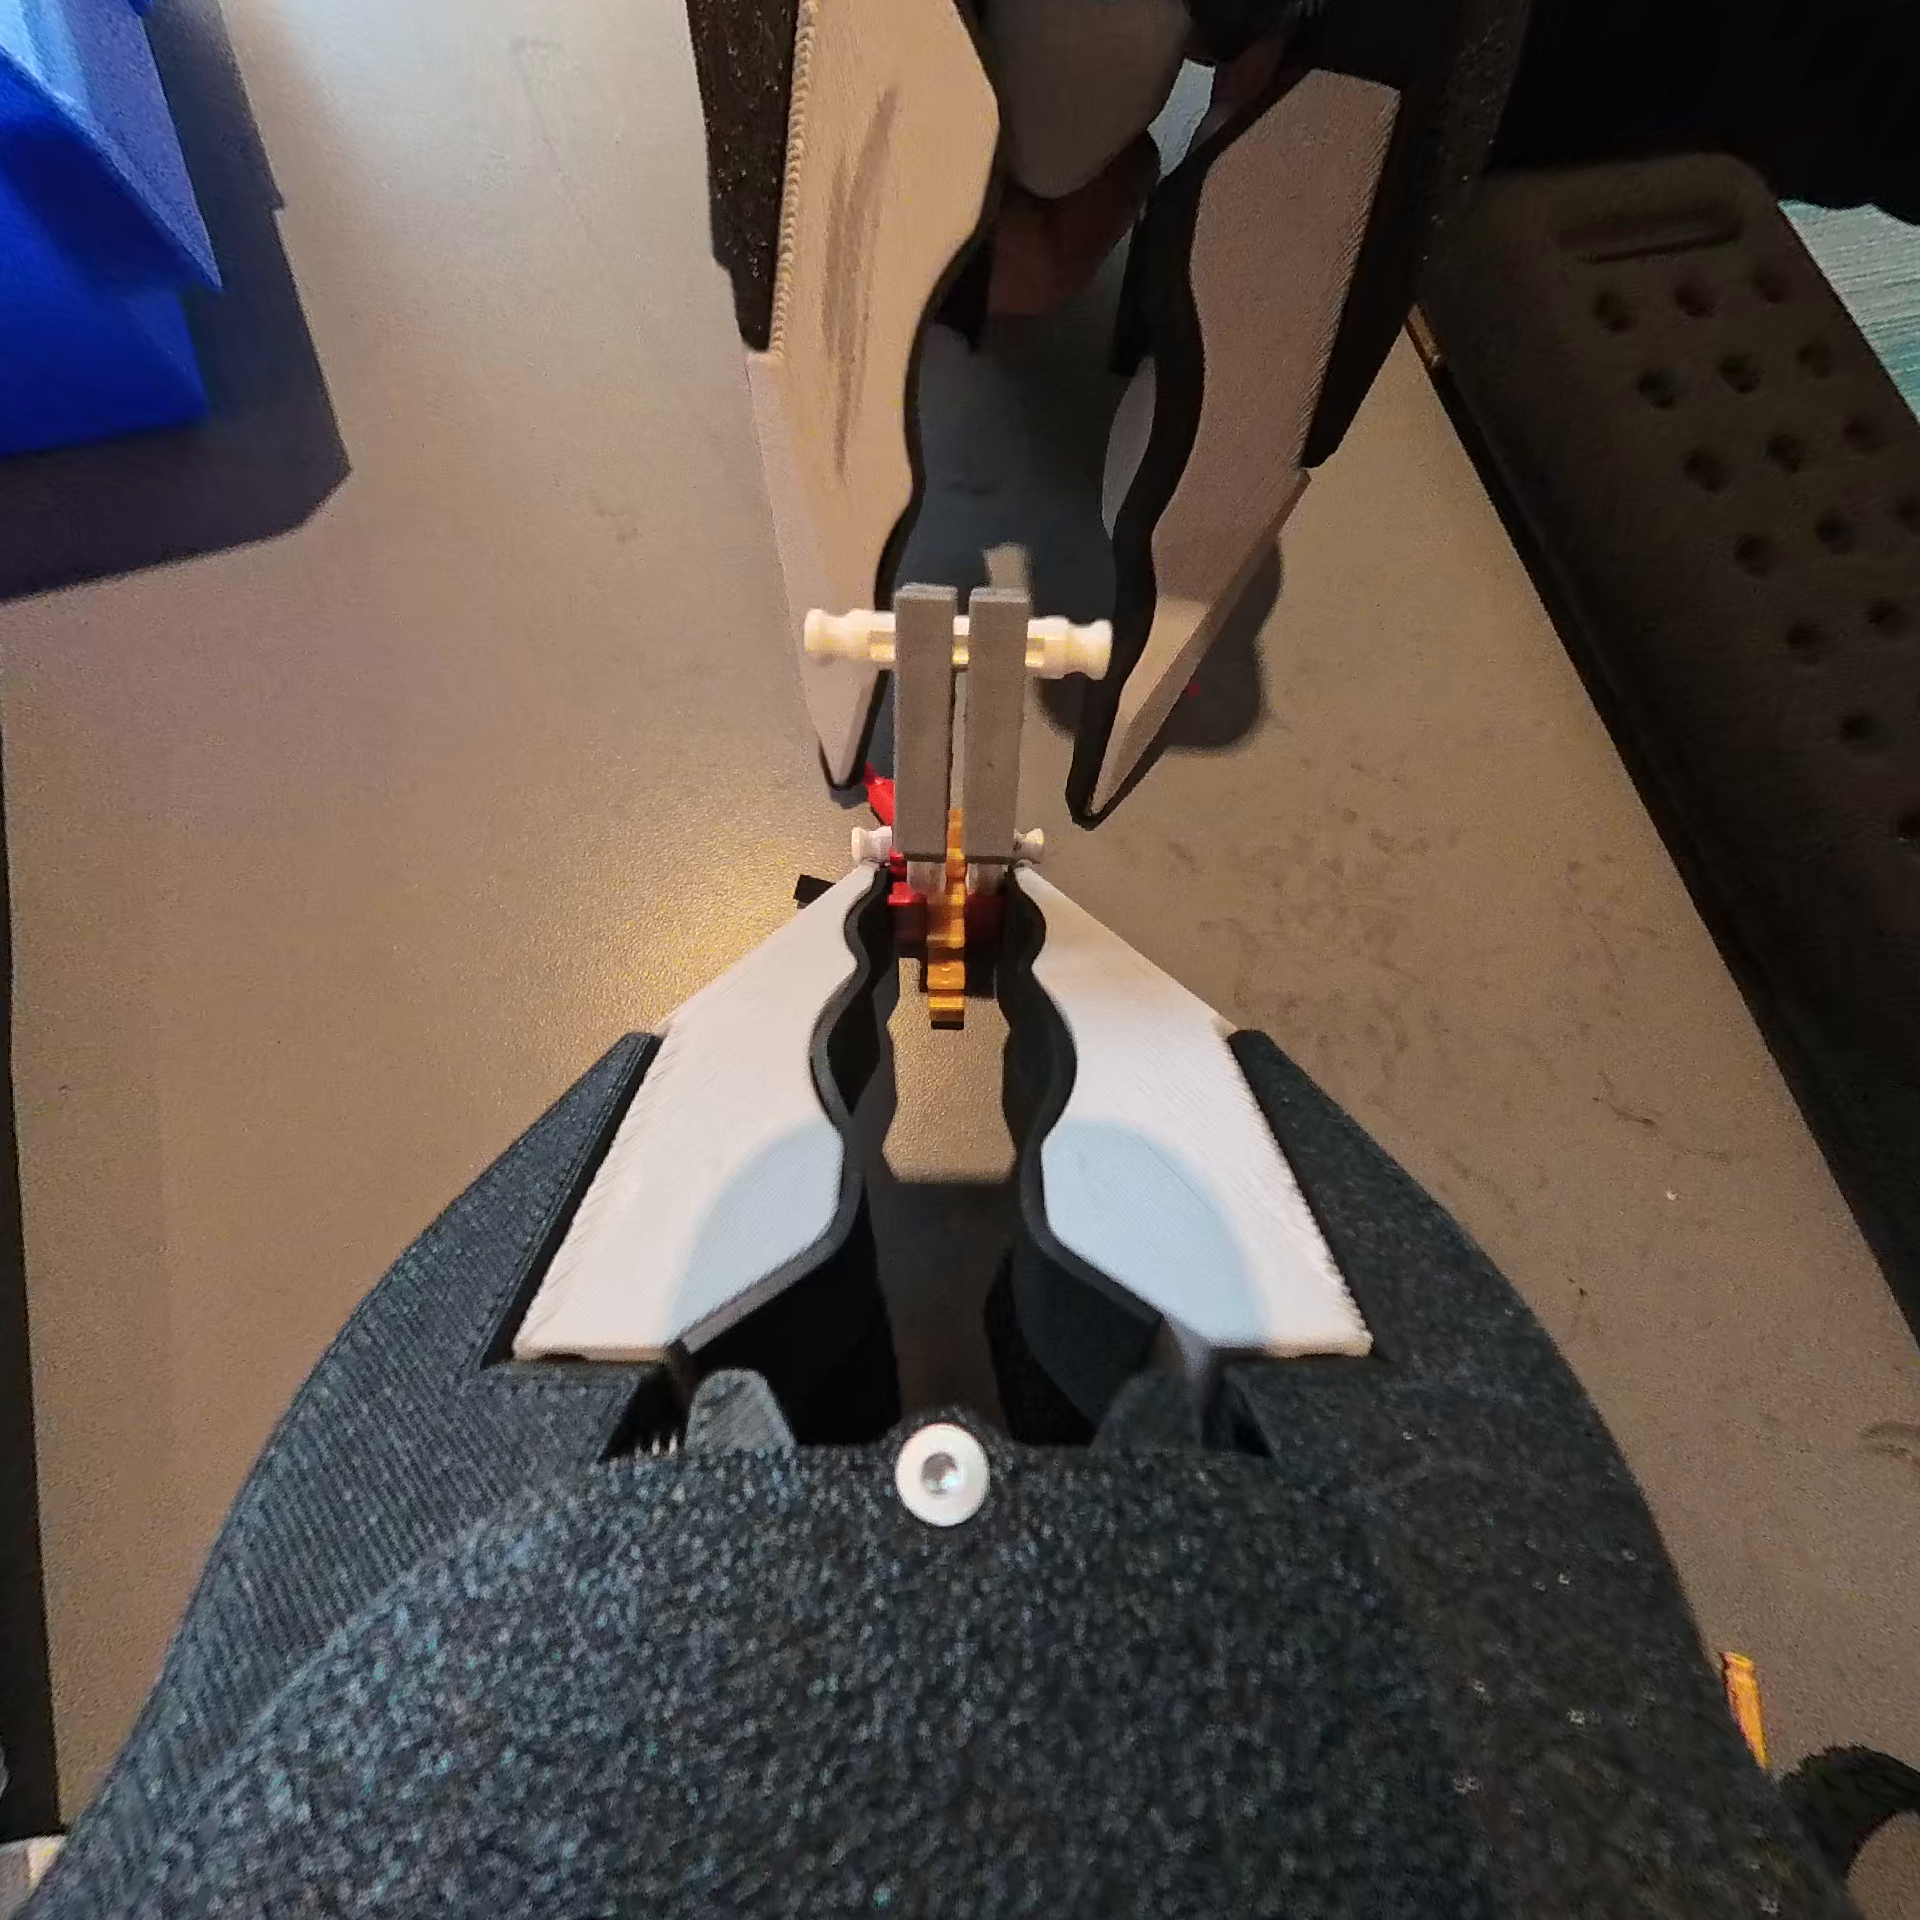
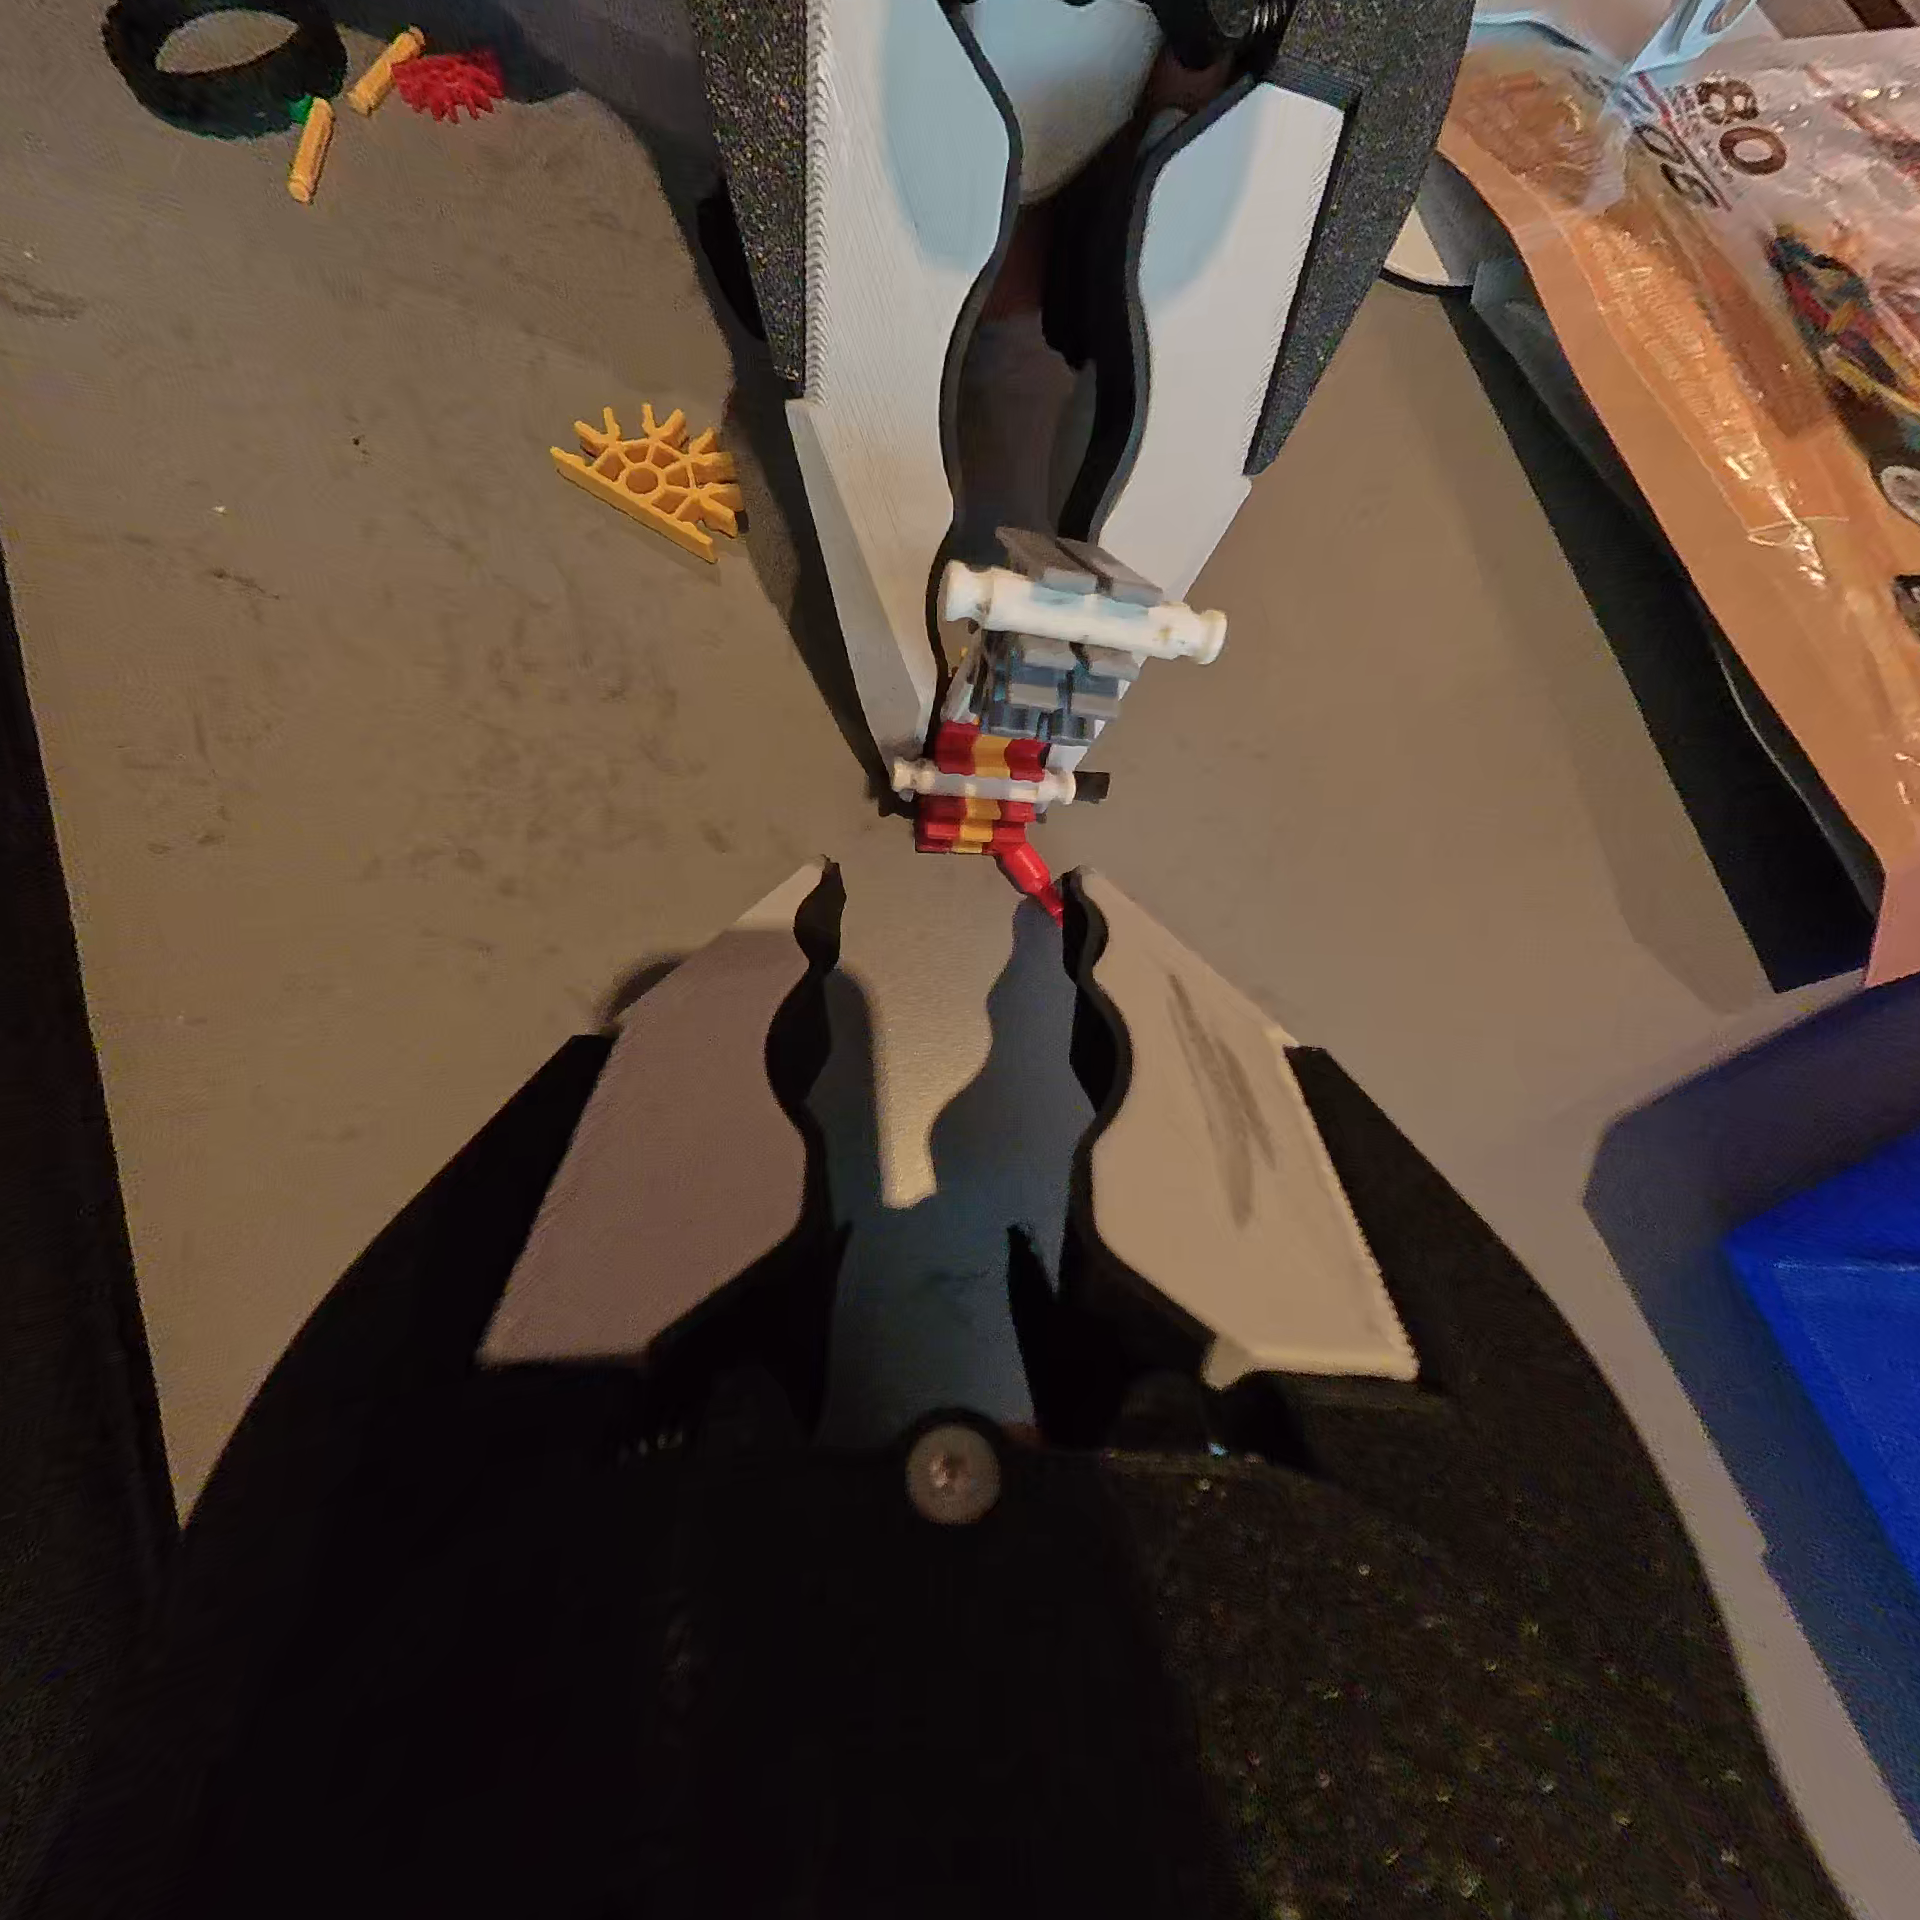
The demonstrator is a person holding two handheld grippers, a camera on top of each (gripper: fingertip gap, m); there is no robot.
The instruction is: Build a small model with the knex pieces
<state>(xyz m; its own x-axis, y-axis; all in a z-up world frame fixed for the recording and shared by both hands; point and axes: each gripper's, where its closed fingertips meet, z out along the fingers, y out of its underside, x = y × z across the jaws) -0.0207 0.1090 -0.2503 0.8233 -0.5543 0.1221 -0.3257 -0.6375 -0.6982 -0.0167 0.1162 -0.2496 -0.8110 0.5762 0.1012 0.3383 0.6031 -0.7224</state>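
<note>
The left gripper (image 1: 948,878), white printed fingers in a black speckled body, is closed narrowly on the lower end of a small assembly of plastic construction-toy pieces (image 1: 956,748): two grey flat connectors stand upright side by side above red and yellow connectors, with a short white rod (image 1: 1075,646) running crosswise through the greys near their top and a second white rod lower down. In the right wrist view the same assembly (image 2: 1023,717) juts from between the left gripper's fingertips (image 2: 971,774) towards the camera.

The right gripper (image 2: 951,883) faces it from the opposite side with its fingers spread wide, gripping nothing. A small red peg (image 2: 1034,873) sticking out of the assembly's base reaches its right-hand fingertip; contact cannot be confirmed. In the left wrist view the right gripper (image 1: 956,795) straddles the assembly, one fingertip on either side.

On the grey-brown tabletop (image 2: 364,727) lie a yellow fan-shaped connector (image 2: 655,478), near the left gripper, and farther off a black rubber tyre (image 2: 223,62), two tan rods (image 2: 312,145) and a red toothed connector (image 2: 449,81). A blue block (image 2: 1839,1351) sits at the right edge, a clear plastic bag of parts (image 2: 1714,291) beyond.
</note>
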